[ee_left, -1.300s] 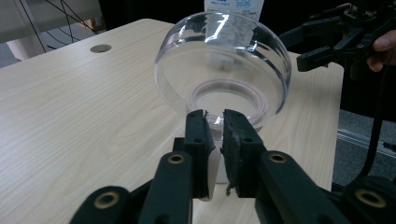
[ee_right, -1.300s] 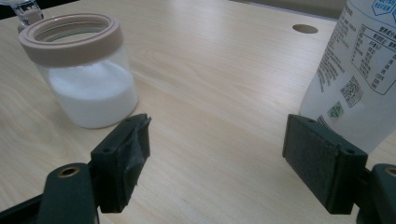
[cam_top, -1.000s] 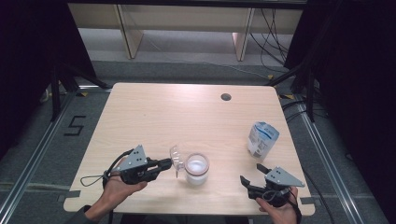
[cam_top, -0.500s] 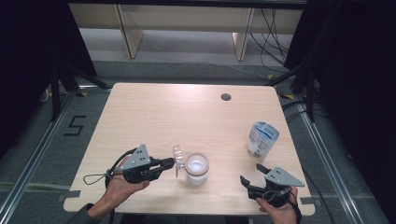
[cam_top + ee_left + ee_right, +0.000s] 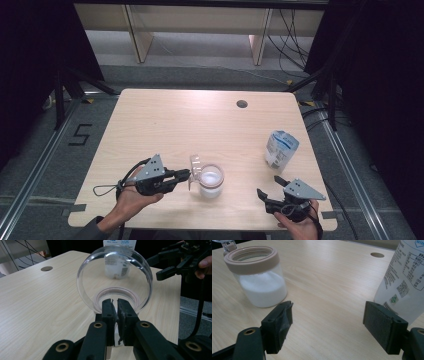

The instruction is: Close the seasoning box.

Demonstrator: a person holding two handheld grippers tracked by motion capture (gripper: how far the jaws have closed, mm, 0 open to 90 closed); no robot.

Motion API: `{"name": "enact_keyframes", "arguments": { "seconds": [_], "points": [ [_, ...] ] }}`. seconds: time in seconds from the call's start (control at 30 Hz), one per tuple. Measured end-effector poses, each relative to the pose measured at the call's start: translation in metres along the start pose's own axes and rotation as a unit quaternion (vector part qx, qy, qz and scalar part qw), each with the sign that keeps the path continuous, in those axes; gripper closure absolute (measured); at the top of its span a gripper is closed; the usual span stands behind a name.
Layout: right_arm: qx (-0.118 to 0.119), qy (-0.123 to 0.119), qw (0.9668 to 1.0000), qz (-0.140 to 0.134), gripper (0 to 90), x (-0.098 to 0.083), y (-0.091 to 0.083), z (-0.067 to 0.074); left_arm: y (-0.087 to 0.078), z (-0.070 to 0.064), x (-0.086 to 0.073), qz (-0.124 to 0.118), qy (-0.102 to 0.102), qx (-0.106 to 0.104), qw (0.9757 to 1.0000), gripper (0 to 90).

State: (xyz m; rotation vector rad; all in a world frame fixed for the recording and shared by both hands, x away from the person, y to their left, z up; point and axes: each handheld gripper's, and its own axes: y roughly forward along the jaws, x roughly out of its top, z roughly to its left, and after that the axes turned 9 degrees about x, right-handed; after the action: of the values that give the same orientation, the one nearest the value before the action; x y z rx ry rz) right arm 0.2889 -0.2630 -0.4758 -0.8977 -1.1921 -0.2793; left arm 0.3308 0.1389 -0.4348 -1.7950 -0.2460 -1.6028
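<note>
Landmark: jar [image 5: 210, 181], near the front edge of the table [image 5: 165, 120], glass, tan collar, white powder filling roughly the lower half.

Lid [image 5: 114, 280]: clear, hinged, swung up and standing on edge at the jar's left side. Jar mouth is uncovered.

Left gripper [image 5: 186, 174]: just left of the jar, pointing at it. Jaws nearly closed, a thin slit between them, pinching the lower rim of the lid at the hinge side. In the left gripper view the pads [image 5: 108, 312] sit either side of that clear edge, and the collar shows through the lid behind.

Right gripper [image 5: 267, 186]: well right of the jar, near the table's front edge. Jaws spread wide, nothing between them. In the right gripper view the jar stands to one side ahead of it and the bag [image 5: 405, 280] to the other.

Bag: white with blue print, upright, right of the jar and farther back; its top looks open in the high view, though I cannot be sure.

Progress, my reading: opening the jar looks done, lid held clear. Likely left: right gripper takes the bag, brings it over the jar mouth, tips contents in, then lid comes down. None of that is started; bag untouched.
</note>
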Motion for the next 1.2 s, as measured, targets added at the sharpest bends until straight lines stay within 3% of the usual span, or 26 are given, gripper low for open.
{"name": "enact_keyframes", "arguments": {
  "seconds": [0.17,0.23,0.43,0.47,0.5,0.6,0.8,0.83,0.87,0.93,0.97,1.03,1.2],
  "points": [
    [-0.006,-0.014,0.9999,-0.003,24.5,0.000,0.000,-0.001,0.002,-0.001,0.000,0.001,0.003,-0.004,1.0000,83.2],
    [0.003,0.001,1.0000,0.001,24.5,0.000,0.000,0.000,0.002,0.000,0.000,0.001,0.000,-0.004,1.0000,81.8],
    [0.000,-0.002,1.0000,-0.002,24.5,-0.001,0.000,-0.001,0.002,0.000,0.002,-0.001,-0.002,-0.009,1.0000,79.9],
    [0.001,0.014,0.9999,0.001,24.5,-0.001,0.000,0.001,0.002,0.001,0.001,-0.001,0.000,-0.010,1.0000,78.7],
    [0.003,0.002,1.0000,-0.002,24.5,-0.001,0.000,-0.001,0.001,0.001,0.001,0.002,-0.003,-0.005,1.0000,77.1],
    [0.002,-0.001,1.0000,0.002,24.5,-0.001,-0.001,-0.002,-0.004,0.004,-0.002,-0.003,-0.011,-0.006,0.9999,73.4],
    [-0.001,-0.008,1.0000,-0.004,24.5,-0.001,-0.002,-0.003,-0.015,0.008,-0.014,-0.003,-0.043,-0.016,0.9990,59.1],
    [0.003,0.013,0.9999,0.003,24.5,-0.001,-0.002,0.001,-0.018,0.009,-0.015,0.002,-0.043,-0.007,0.9991,55.2],
    [0.001,-0.003,1.0000,0.001,24.5,-0.001,-0.001,-0.001,-0.018,0.010,-0.018,0.000,-0.045,-0.005,0.9990,51.7],
    [0.004,-0.001,1.0000,0.001,24.5,-0.001,0.000,0.001,-0.020,0.012,-0.023,0.002,-0.053,-0.005,0.9986,45.3],
    [0.002,-0.012,0.9999,-0.001,24.5,-0.001,0.000,0.000,-0.021,0.014,-0.025,0.002,-0.054,-0.005,0.9985,41.7],
    [0.002,-0.010,1.0000,0.001,24.5,0.000,0.000,0.000,-0.024,0.016,-0.029,0.008,-0.062,0.007,0.9980,35.4],
    [0.006,-0.004,1.0000,0.002,24.3,-0.001,0.000,0.001,-0.029,0.020,-0.037,0.015,-0.074,0.017,0.9970,30.6]
  ]
}}
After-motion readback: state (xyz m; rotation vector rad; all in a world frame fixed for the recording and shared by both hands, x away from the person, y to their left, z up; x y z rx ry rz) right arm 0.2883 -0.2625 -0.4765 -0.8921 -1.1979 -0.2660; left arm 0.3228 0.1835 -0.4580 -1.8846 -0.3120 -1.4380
